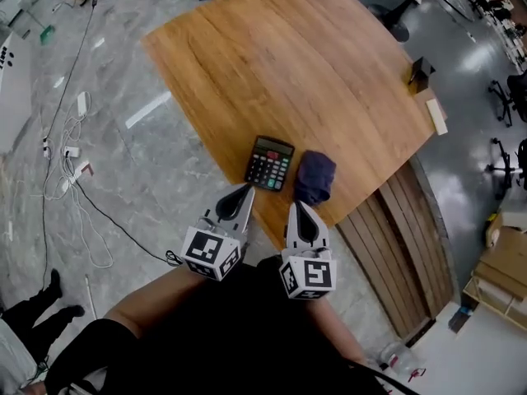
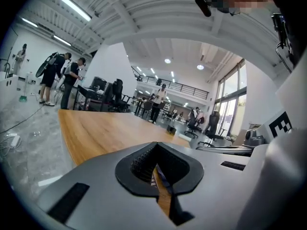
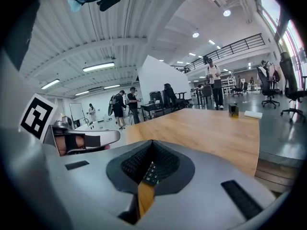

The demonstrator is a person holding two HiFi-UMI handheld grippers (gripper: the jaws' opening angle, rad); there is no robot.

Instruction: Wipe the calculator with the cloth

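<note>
We start with the broad wooden table (image 1: 329, 64), a smooth, varnished top with a curved edge and long grain. It is hard and flat, so we judge that anything light on it will slide when pushed. At its near edge sit both claws, each a grey moulded wedge with ribbed dark pads. The left claw (image 1: 244, 192) is clenched and carries nothing, and the right claw (image 1: 299, 207) is likewise clenched and empty. The calculator (image 1: 269, 163) lies flat just ahead of the left claw's tip and slightly to its right, and ahead-left of the right claw. It is a stiff black plastic slab that looks light. We expect it to skate under a wiping stroke unless one claw pins it at a rim or corner, pressing on the casing and not on the display. The cloth (image 1: 315, 176) lies just ahead of the right claw's tip, right beside the calculator and to its right; we cannot tell whether they touch. It is a dark blue, soft, crumpled heap, limp and light. We would pinch it at a raised fold on top, where the pads can gather enough fabric to hold. Smallest are the calculator's rows of raised keys and the pale display strip at its far end, which call for light pressure.
</note>
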